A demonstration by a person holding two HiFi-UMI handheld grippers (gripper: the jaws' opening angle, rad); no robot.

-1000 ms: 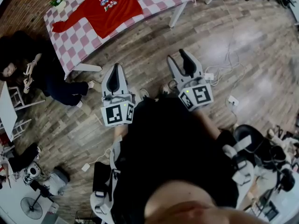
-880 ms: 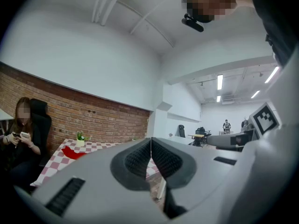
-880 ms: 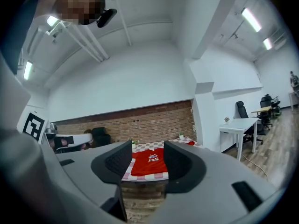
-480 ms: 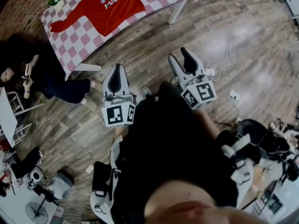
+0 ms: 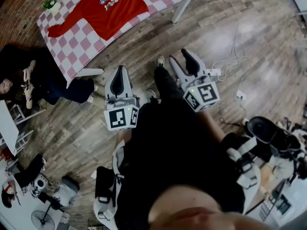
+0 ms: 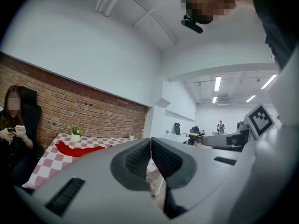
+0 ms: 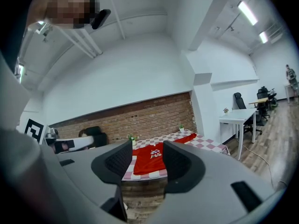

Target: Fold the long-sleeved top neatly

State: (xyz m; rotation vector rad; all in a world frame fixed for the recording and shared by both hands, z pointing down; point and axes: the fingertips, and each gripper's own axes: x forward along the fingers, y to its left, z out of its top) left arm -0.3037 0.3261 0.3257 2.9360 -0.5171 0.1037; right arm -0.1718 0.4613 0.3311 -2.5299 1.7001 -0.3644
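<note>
The red long-sleeved top (image 5: 112, 6) lies spread flat on a red-and-white checked table (image 5: 72, 40) at the head view's upper left, one sleeve stretched to the left. Both grippers hang over the wooden floor, well short of the table. My left gripper (image 5: 119, 71) is shut with nothing in it; in its own view the pads (image 6: 140, 157) meet, and the top (image 6: 79, 149) shows far off to the left. My right gripper (image 5: 180, 60) is open and empty, its jaws having just opened a little wider. Between its fingers the top (image 7: 150, 158) shows in the distance.
A person (image 5: 53, 83) sits by the table's left end, looking at a phone. A small potted plant (image 5: 50, 4) stands on the table's far corner. Cables (image 5: 230, 66) trail over the floor at right. My own foot (image 5: 160, 63) is forward between the grippers. A white desk (image 7: 238, 118) stands right.
The table with the top has slid up and left in the head view. A foot has stepped forward between the grippers. The right gripper's fingers stand slightly wider.
</note>
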